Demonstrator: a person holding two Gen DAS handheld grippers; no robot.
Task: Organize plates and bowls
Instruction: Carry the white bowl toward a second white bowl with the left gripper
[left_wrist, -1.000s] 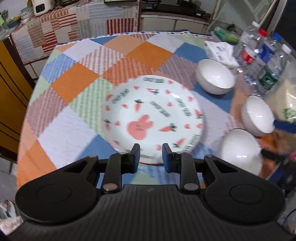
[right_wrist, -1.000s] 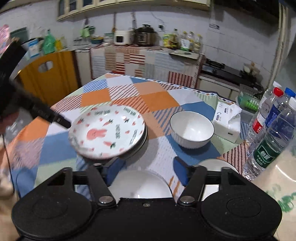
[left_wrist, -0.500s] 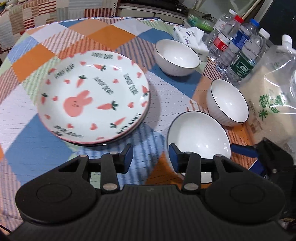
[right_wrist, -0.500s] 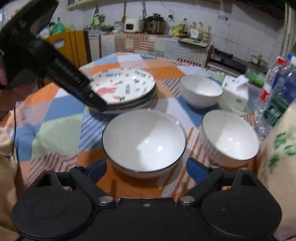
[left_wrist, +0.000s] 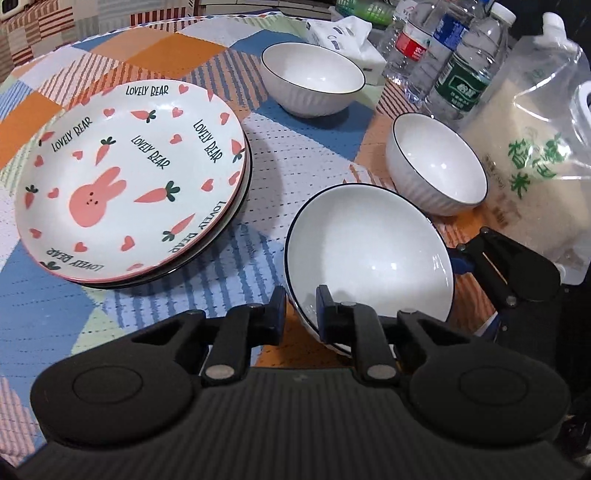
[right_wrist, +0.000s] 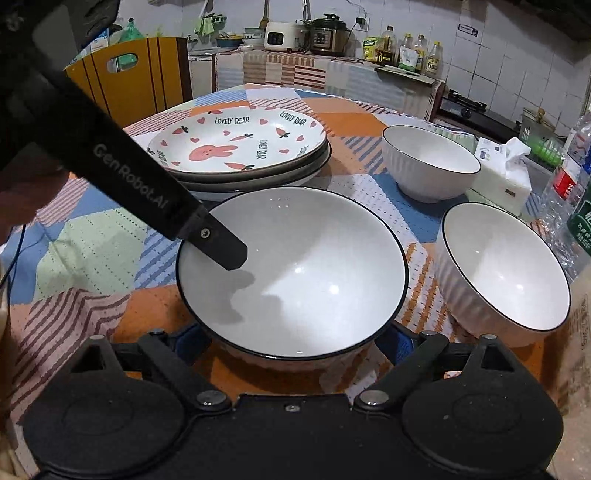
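My left gripper (left_wrist: 300, 308) straddles the rim of the nearest bowl (left_wrist: 369, 258) at its six o'clock, one finger inside, one outside; a gap shows, so the jaws are apart, not yet clamped. My right gripper (right_wrist: 293, 341) stands wide apart around the same bowl's (right_wrist: 291, 269) base, which looks to rest on the tablecloth (right_wrist: 92, 258). A second bowl (right_wrist: 506, 269) sits just beside at three o'clock, a third (right_wrist: 430, 162) farther at one o'clock. The stacked plates (right_wrist: 240, 147) lie at eleven o'clock. If I pinch the glazed rim with too little bite, I judge the bowl could slip or tip. Swinging right could knock the neighbouring bowl or the water bottles (left_wrist: 458, 70) beyond.
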